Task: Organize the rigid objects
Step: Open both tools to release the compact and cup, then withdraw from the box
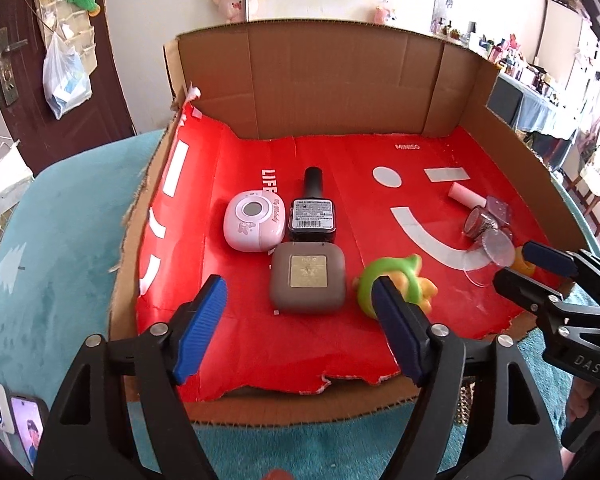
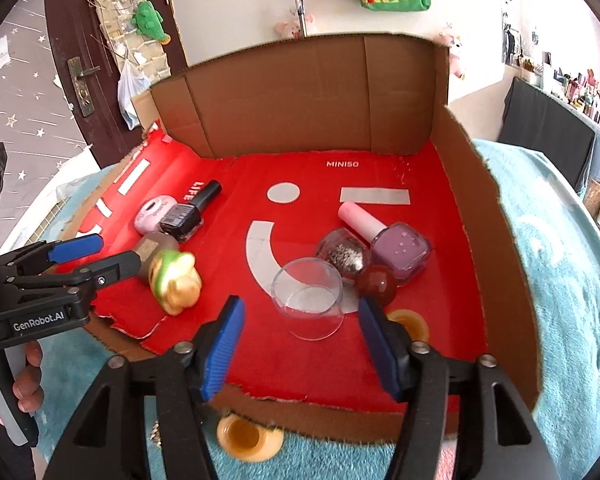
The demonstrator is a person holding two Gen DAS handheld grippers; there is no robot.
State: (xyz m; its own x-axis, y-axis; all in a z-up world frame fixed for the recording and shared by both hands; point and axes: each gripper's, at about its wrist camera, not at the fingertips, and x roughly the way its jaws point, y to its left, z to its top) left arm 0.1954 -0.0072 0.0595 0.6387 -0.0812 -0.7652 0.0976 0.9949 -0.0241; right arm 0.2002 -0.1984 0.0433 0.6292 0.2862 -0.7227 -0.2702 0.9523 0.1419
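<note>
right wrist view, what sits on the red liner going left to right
pink case → black bottle → green and gold toy → clear cup → glitter jar → lilac polish bottle

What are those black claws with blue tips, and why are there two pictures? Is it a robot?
No robot. A person holds a grabber tool in each hand, and each has a camera looking along its two blue fingers. One picture is from the left gripper, the other from the right gripper; each also shows the other tool at its edge. Both look into a cardboard box with a red floor. On the left lie a pink case, a black bottle, a grey case and a green toy. On the right lie a clear cup, a purple bottle, a glitter ball and a red ball. Both grippers are open and hold nothing.
</note>
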